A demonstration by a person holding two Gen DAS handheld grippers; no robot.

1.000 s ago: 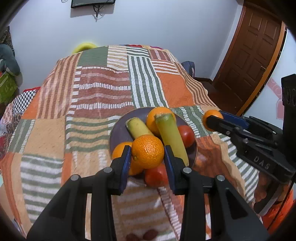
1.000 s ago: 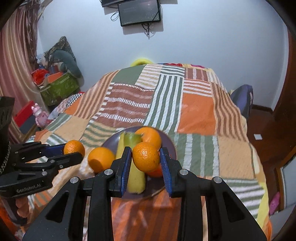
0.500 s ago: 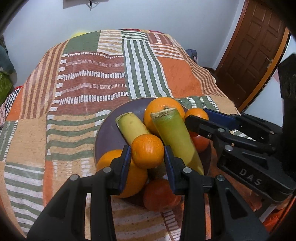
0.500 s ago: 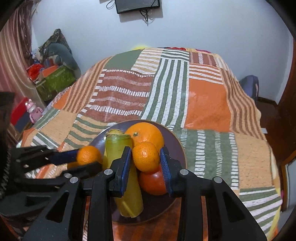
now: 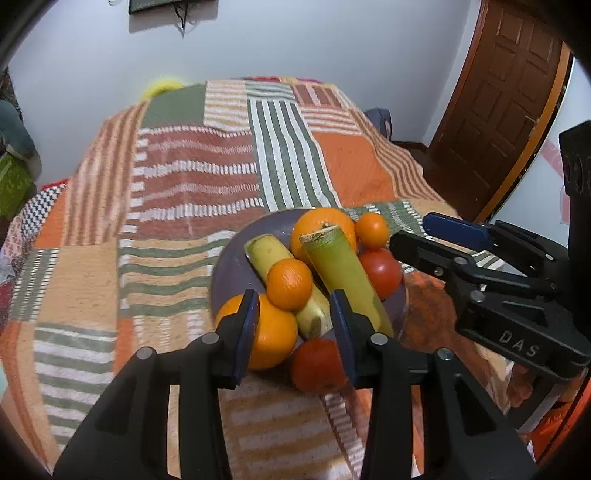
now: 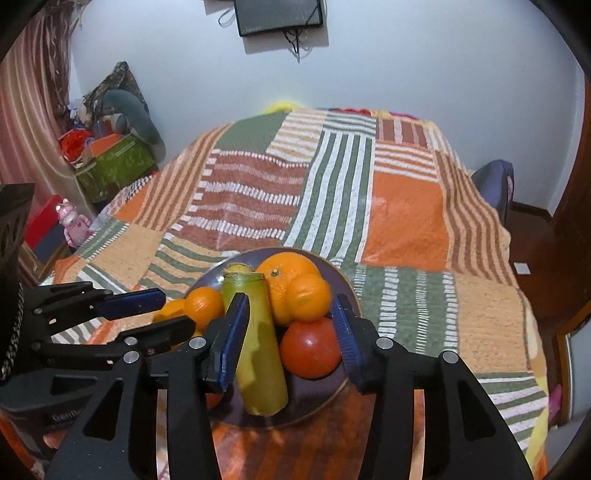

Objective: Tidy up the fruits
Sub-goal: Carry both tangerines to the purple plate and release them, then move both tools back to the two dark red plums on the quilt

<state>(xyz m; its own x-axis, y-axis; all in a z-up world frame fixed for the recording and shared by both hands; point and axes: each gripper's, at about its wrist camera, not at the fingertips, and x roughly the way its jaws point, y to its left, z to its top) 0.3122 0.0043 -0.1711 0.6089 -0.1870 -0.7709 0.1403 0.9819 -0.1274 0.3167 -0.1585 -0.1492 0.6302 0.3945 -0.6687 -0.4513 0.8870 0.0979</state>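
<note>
A purple plate [image 5: 236,258] on the bed holds oranges, tomatoes, a banana [image 5: 269,254] and a green stalk [image 5: 343,269]. My left gripper [image 5: 293,317] is open just behind a small orange [image 5: 289,283] that rests on the banana. My right gripper [image 6: 288,328] is open, its jaws standing either side of another small orange [image 6: 308,298] that lies above a tomato [image 6: 310,350] on the plate [image 6: 332,273]. The right gripper [image 5: 424,236] shows at the right of the left wrist view, and the left gripper [image 6: 162,310] at the left of the right wrist view.
A striped patchwork blanket [image 5: 207,177] covers the bed. A brown door [image 5: 509,92] stands at the right. Boxes and toys [image 6: 110,158] pile up by the wall at the left. A screen [image 6: 279,14] hangs on the far wall.
Both grippers lowered their small oranges onto the plate, then opened and let go. Both have drawn back a little from the fruit.
</note>
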